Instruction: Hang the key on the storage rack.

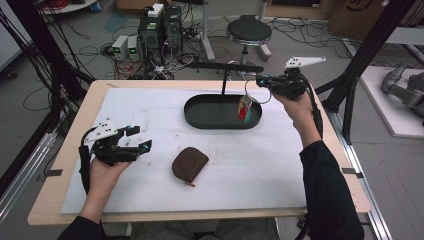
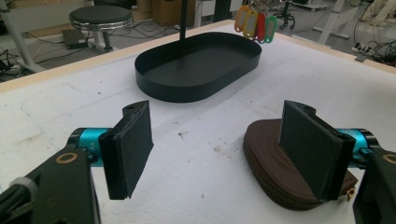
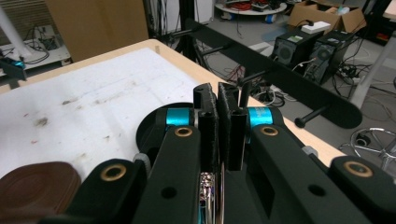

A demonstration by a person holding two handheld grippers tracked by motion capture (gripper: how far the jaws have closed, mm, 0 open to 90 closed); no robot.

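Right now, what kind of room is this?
Probably a robotics lab or workshop. Computer towers sit on the floor among tangled cables, a round stool stands behind the table, and a person's hands hold gripper tools.

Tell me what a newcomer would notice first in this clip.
Probably the bunch of coloured key tags dangling from a key ring pinched in the shut right tool, above the right end of the black oval tray. Next, the brown zipped pouch lying mid-table, with the open left tool beside it.
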